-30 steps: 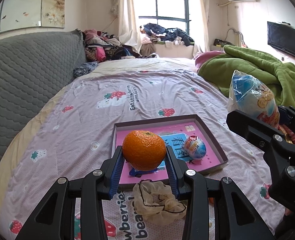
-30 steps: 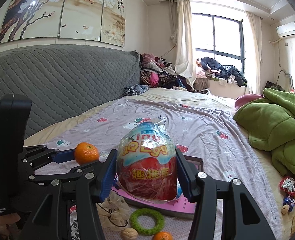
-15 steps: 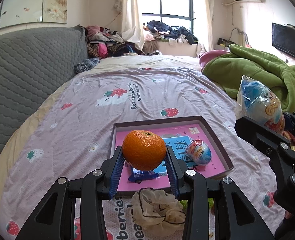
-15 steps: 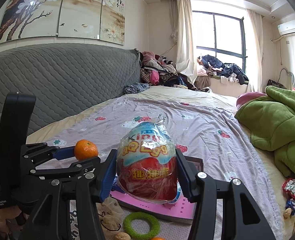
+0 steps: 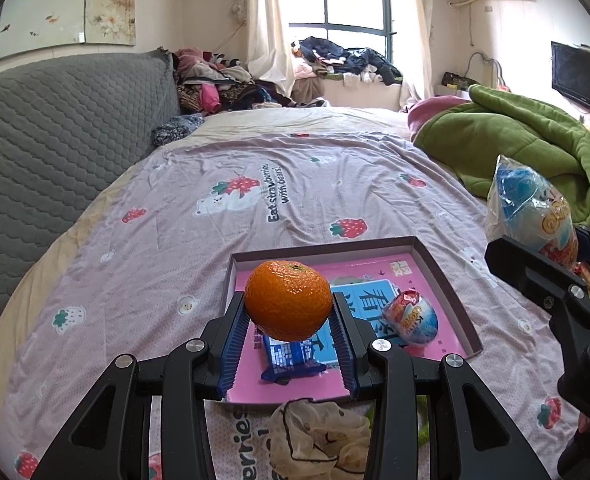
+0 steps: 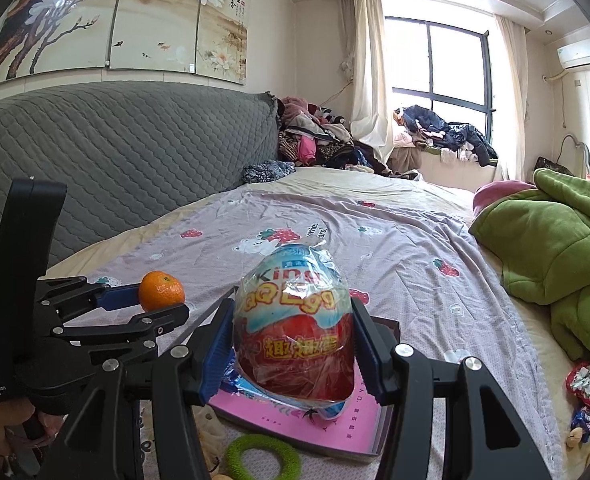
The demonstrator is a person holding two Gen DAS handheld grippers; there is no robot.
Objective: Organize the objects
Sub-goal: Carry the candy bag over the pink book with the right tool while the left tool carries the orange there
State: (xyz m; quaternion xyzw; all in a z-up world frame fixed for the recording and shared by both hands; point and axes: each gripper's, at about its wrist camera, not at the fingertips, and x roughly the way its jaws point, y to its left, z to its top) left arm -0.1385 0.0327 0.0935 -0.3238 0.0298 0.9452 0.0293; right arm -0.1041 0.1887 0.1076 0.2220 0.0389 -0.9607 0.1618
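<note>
In the left wrist view we see our left gripper (image 5: 288, 334) at the bottom centre of the frame, its blue-padded fingers (image 5: 233, 336) clenched on a mandarin orange (image 5: 288, 306) that sits between them, lifted above the bed. Just behind and below the fruit, in the lower middle of the picture, lies a shallow pink tray (image 5: 451, 288) on the strawberry-print bedsheet (image 5: 255, 208). Inside the tray we make out a small wrapped egg (image 5: 411, 317) toward its right side and a blue snack packet (image 5: 291, 360) near its front edge, partly hidden by the orange. A crumpled beige scrunchie (image 5: 315, 436) lies on the sheet at the bottom of the frame, just in front of the tray.

In the right wrist view our right gripper (image 6: 291, 354) fills the lower centre, grasping a large plastic-wrapped toy egg (image 6: 293, 332) upright between its pads, held over the near part of the tray (image 6: 295, 428). The same egg shows at the right edge of the left view (image 5: 535, 212). A green ring (image 6: 263, 456) rests on the sheet at the bottom, touching or just beside the tray's front edge. At the left of this view we see the left gripper (image 6: 151, 304) carrying the orange (image 6: 161, 291). A green blanket (image 6: 555, 248) is heaped at the right.
</note>
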